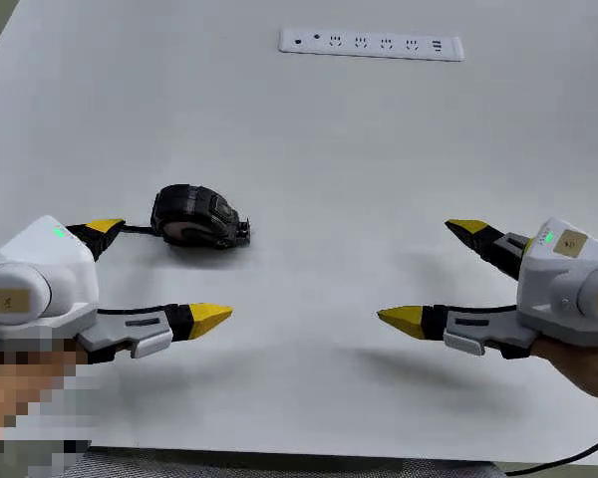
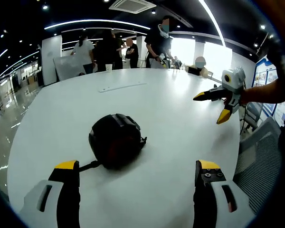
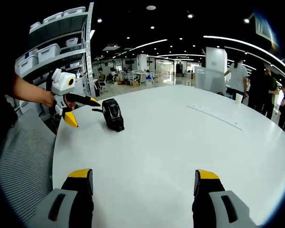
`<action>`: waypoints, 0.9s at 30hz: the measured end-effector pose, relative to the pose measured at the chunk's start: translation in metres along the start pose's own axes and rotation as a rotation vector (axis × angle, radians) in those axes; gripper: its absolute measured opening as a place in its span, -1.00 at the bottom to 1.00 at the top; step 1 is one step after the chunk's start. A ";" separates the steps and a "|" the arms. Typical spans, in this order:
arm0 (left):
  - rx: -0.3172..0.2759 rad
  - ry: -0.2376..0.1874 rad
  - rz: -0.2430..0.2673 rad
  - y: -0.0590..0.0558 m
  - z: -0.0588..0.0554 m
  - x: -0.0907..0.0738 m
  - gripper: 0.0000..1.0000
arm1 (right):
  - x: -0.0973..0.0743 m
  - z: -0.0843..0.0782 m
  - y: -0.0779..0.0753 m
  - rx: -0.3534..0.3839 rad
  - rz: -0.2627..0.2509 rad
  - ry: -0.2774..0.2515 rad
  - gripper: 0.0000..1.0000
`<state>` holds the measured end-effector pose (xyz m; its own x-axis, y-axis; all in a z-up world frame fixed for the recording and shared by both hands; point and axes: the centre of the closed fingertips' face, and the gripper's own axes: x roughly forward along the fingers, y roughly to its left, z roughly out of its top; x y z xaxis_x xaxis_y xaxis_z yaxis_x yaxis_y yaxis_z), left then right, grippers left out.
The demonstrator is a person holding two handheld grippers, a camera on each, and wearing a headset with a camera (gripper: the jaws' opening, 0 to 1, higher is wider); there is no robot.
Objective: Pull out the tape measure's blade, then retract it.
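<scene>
A black tape measure (image 1: 196, 217) lies on the white table (image 1: 319, 129), its strap trailing toward the left. My left gripper (image 1: 164, 271) is open at the near left, its far yellow tip close to the strap and the tape measure just beyond the jaws. In the left gripper view the tape measure (image 2: 116, 140) sits just ahead, between the open jaws (image 2: 137, 171). My right gripper (image 1: 437, 271) is open at the near right, well apart from the tape measure. In the right gripper view the tape measure (image 3: 113, 114) lies far off at the left, ahead of the open jaws (image 3: 143, 179).
A white power strip (image 1: 371, 44) lies flat at the far side of the table. The table's front edge runs just below both grippers. Several people stand beyond the table in the left gripper view, and shelving with bins stands at the left in the right gripper view.
</scene>
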<state>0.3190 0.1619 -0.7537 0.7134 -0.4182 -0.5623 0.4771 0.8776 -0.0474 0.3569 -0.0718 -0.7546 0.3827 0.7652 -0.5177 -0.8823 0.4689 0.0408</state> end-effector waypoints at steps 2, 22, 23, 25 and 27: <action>0.004 -0.006 -0.006 -0.002 0.000 -0.001 0.98 | -0.002 -0.002 0.000 0.018 -0.002 -0.005 0.80; 0.016 -0.055 -0.030 -0.007 0.011 -0.002 0.98 | -0.011 -0.006 0.007 0.101 -0.050 -0.057 0.98; 0.015 -0.055 -0.029 -0.006 0.011 -0.003 0.98 | -0.011 -0.006 0.007 0.104 -0.049 -0.059 0.98; 0.012 -0.060 -0.029 -0.006 0.012 -0.004 0.98 | -0.011 -0.007 0.006 0.107 -0.053 -0.060 0.98; 0.011 -0.060 -0.029 -0.005 0.012 -0.005 0.98 | -0.012 -0.006 0.006 0.112 -0.055 -0.065 0.98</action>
<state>0.3191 0.1563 -0.7411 0.7285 -0.4573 -0.5101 0.5035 0.8623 -0.0540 0.3458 -0.0810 -0.7536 0.4495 0.7624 -0.4655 -0.8250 0.5541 0.1109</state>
